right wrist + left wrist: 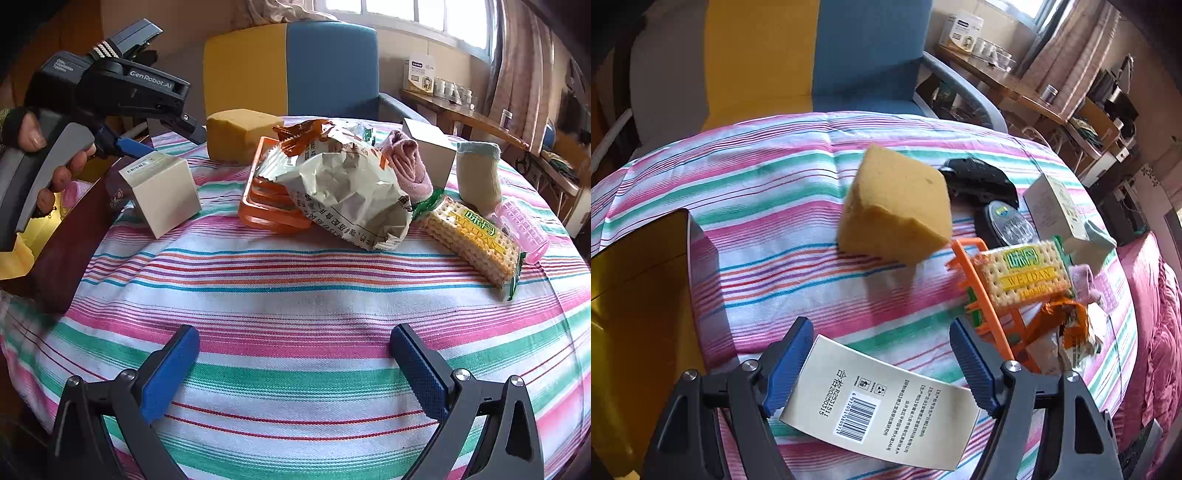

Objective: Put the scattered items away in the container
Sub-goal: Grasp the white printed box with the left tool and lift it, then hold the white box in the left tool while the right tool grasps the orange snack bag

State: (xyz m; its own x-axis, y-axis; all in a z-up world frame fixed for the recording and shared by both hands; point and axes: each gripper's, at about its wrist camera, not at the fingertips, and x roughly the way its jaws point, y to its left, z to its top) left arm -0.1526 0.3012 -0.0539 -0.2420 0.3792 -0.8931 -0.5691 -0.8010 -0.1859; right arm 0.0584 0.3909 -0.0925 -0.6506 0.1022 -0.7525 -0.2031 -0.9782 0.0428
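My left gripper (pixel 882 369) has its blue pads against both sides of a cream box with a barcode label (pixel 882 398), which sits askew between them. In the right wrist view this box (pixel 162 192) leans at the table's left edge, beside the dark container (pixel 74 236) with its gold inside (pixel 639 277). My right gripper (pixel 295 369) is open over bare striped cloth (pixel 295 288). A yellow sponge (pixel 897 206), an orange rack (pixel 266 206), a crumpled snack bag (pixel 347 192) and a cracker pack (pixel 476 240) lie scattered.
Further right lie a pink cloth (pixel 410 166), a second cream box (pixel 432 155), a sock (pixel 478 177) and a pink roller (pixel 524 229). A black object (pixel 979 181) sits behind the sponge. A yellow and blue chair (pixel 295 66) stands behind the table.
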